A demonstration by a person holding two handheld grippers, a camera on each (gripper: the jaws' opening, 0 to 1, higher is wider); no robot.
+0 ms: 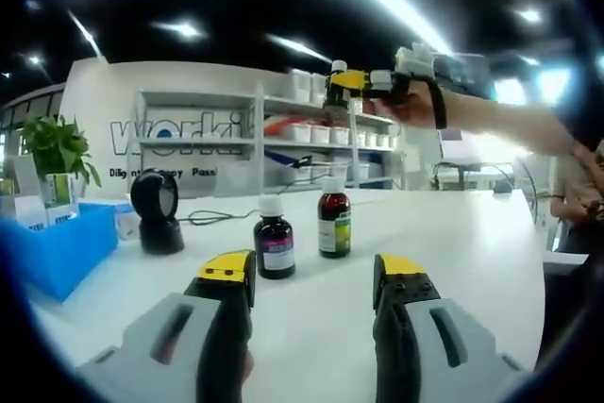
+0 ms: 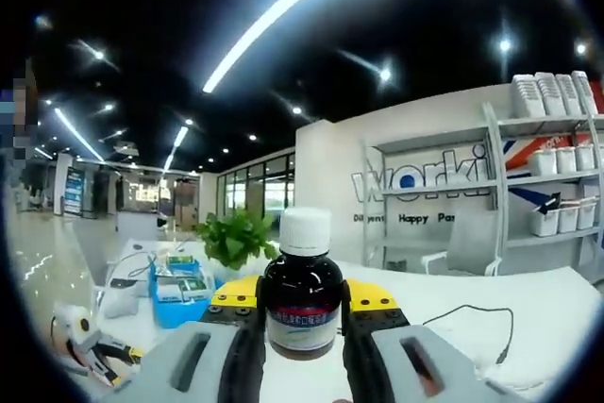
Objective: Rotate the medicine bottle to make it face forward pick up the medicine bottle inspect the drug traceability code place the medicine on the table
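I have the right gripper clamped on a medicine bottle, raised mid-frame to read its code, while my left gripper waits open above the tabletop.

Both views are bright indoors, lit from above by long ceiling strip lights and small spots that smear into white streaks. Fisheye bending curves the far shelves and the table edge. In the left gripper view, glare bleaches the far right and the raised right gripper looks soft; near edges blur blue
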